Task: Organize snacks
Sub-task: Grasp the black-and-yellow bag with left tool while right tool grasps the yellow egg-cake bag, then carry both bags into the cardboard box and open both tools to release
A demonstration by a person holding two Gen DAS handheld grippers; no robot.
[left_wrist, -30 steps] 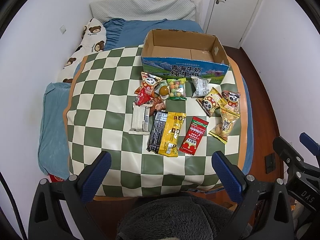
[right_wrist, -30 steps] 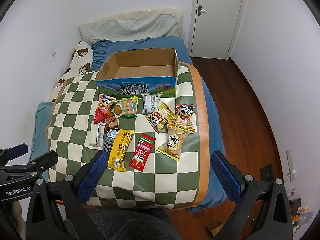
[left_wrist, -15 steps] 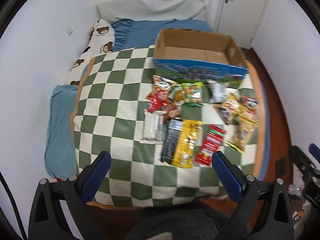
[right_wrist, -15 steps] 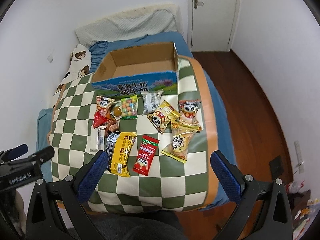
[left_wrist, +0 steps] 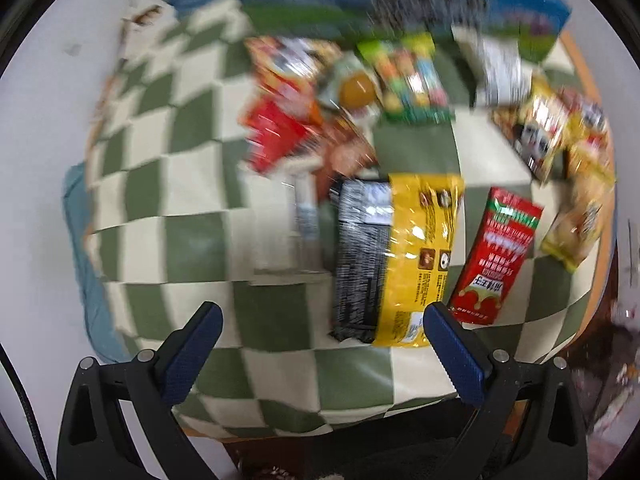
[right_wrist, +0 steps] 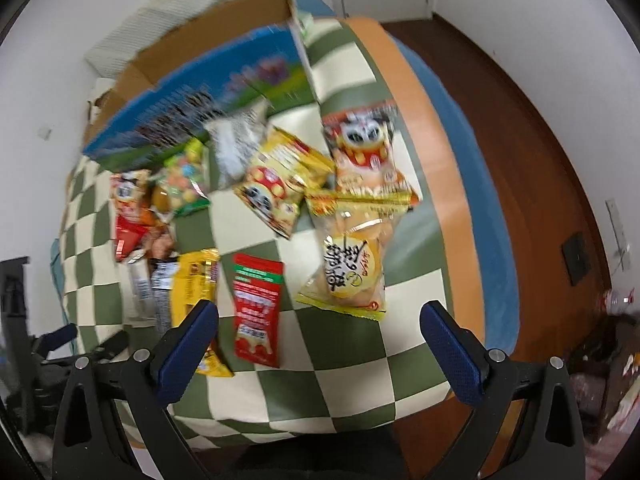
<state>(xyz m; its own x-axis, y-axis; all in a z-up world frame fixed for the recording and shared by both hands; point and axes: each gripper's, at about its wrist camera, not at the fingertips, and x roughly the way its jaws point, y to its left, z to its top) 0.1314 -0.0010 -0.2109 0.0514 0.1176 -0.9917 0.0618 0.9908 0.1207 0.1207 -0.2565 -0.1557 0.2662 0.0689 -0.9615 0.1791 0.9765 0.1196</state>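
Legible text, both views motion-blurred. Clear-and-yellow plastic pastry pack (right_wrist: 347,270): large black Chinese brush chars on a yellow disc, not decipherable w/ certainty. Red rectangular sachet w/ green top band (left_wrist: 495,256): white Chinese chars, unreadable. Blue-sided open cardboard box (right_wrist: 192,110): dark print smeared. Yellow-and-black snack bag (left_wrist: 416,256): fine print illegible.

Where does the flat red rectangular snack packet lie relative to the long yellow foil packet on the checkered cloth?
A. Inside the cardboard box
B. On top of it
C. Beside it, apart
C: the flat red rectangular snack packet lies beside the long yellow foil packet, with checkered cloth showing between them.
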